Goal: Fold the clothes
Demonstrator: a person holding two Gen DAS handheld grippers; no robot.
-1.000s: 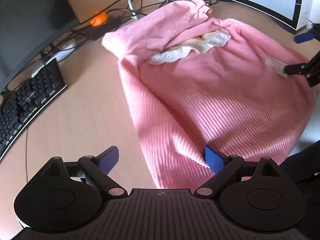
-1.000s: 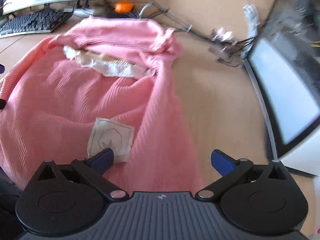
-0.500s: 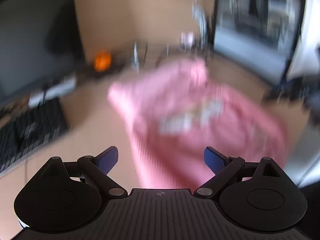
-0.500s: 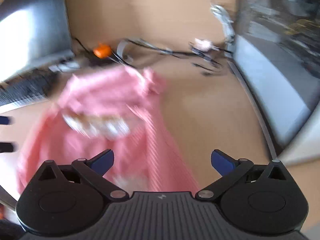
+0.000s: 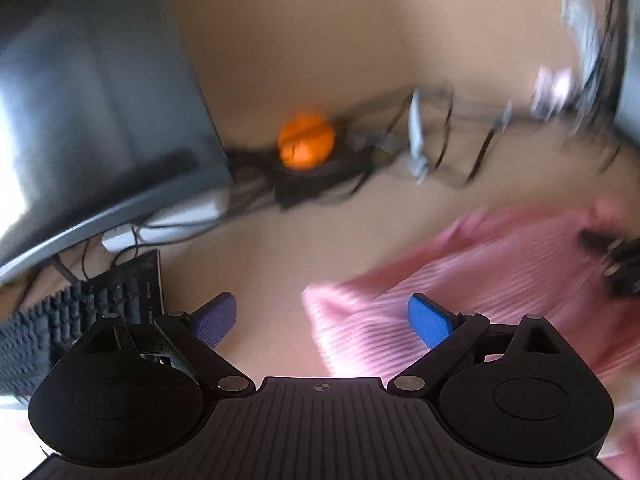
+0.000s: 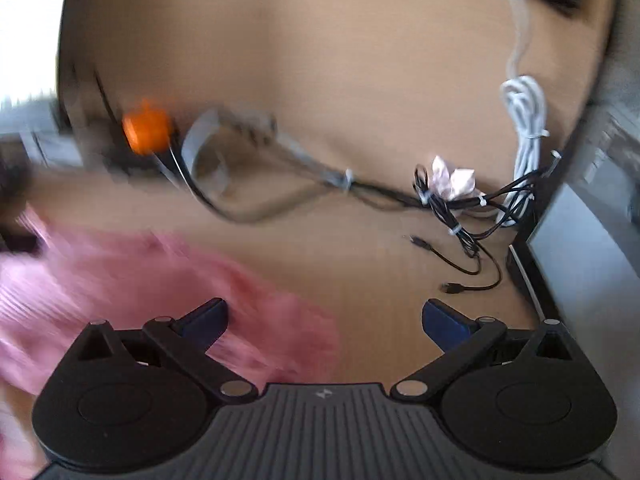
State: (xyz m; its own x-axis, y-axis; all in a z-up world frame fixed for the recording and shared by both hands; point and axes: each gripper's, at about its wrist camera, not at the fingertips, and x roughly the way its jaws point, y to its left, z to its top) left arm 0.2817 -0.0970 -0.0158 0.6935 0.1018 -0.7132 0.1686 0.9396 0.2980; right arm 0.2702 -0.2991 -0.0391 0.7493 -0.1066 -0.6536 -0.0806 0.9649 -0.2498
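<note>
The pink garment (image 5: 500, 280) lies on the wooden desk (image 5: 260, 264), its ribbed cloth blurred in both views; from the left wrist it spreads across the lower right, from the right wrist (image 6: 120, 292) across the lower left. The left gripper (image 5: 322, 316) hangs over the garment's near corner with its blue pads (image 5: 428, 320) spread wide and nothing between them; the right-hand pad sits over the pink cloth, though I cannot tell if it touches. The right gripper (image 6: 324, 316) is likewise wide and empty, one pad (image 6: 204, 316) over the cloth's edge, the other over bare desk. At the right rim of the left wrist view a dark part of the other gripper (image 5: 616, 256) shows above the garment. Beyond the cloth an orange object (image 5: 306, 140) sits on a dark base among tangled cables (image 6: 460, 208). A keyboard (image 5: 80, 312) and a monitor (image 5: 100, 120) stand to the left, a second monitor (image 6: 580, 248) to the right, and a coiled white cable (image 6: 524, 120) hangs near it
</note>
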